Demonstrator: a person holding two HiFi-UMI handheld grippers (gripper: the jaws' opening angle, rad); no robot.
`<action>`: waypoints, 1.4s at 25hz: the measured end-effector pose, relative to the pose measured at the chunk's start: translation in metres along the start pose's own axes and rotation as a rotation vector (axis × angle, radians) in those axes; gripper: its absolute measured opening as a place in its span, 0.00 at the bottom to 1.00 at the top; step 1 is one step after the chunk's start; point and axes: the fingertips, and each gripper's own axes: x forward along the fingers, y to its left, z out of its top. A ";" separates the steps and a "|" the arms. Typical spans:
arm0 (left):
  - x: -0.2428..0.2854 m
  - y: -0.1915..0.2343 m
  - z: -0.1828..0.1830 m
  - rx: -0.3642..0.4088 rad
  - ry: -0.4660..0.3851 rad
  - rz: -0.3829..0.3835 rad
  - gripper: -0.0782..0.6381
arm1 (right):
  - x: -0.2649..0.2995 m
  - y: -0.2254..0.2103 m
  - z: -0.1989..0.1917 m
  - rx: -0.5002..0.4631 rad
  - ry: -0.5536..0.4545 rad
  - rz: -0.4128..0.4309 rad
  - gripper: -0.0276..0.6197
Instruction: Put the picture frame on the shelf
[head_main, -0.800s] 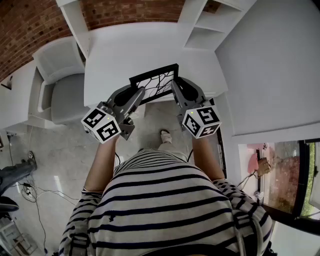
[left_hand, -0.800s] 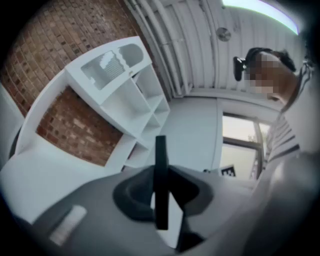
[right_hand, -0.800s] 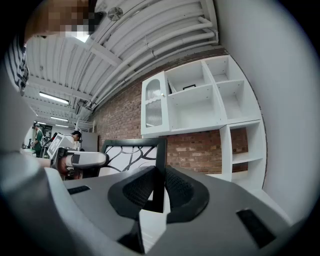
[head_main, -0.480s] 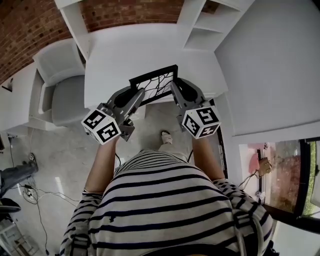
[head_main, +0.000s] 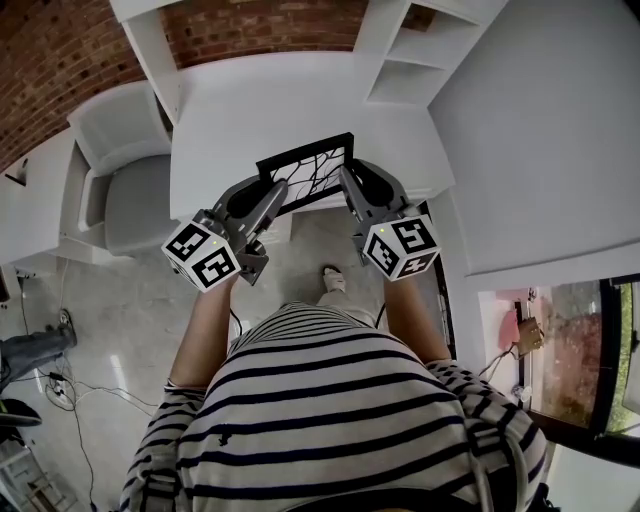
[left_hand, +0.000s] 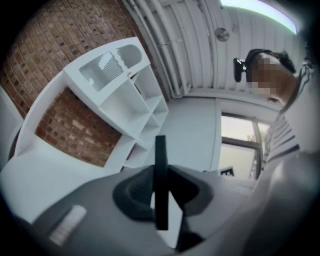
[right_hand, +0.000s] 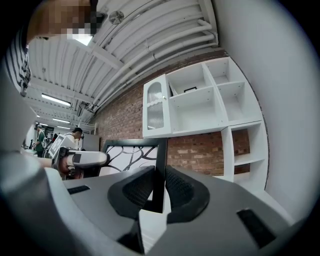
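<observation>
A black picture frame (head_main: 308, 168) with a white print of dark branching lines hangs in the air between my two grippers, over the near edge of the white table. My left gripper (head_main: 266, 192) is shut on the picture frame's left edge (left_hand: 160, 180), which I see edge-on between the pads. My right gripper (head_main: 345, 182) is shut on its right edge (right_hand: 159, 170), with the print (right_hand: 127, 157) showing to the left. The white shelf unit (right_hand: 210, 97) with open compartments stands against the brick wall ahead.
A white table (head_main: 300, 100) lies under the frame, with shelf posts (head_main: 395, 50) at its far right. A grey armchair (head_main: 125, 170) stands at the left. A white wall (head_main: 540, 130) runs along the right. People stand far off (right_hand: 40, 142).
Both grippers and the frame have drifted slightly up in the view, away from me toward the table. The grip is unchanged.
</observation>
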 end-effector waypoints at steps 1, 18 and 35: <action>0.000 0.000 0.000 0.004 0.004 0.001 0.21 | 0.000 0.000 0.000 0.003 0.003 0.001 0.14; -0.002 -0.004 0.003 0.008 0.001 0.004 0.21 | -0.001 0.003 0.002 0.012 -0.007 0.003 0.14; 0.017 -0.001 -0.004 -0.010 0.020 -0.084 0.21 | -0.010 -0.014 -0.002 0.012 0.001 -0.084 0.14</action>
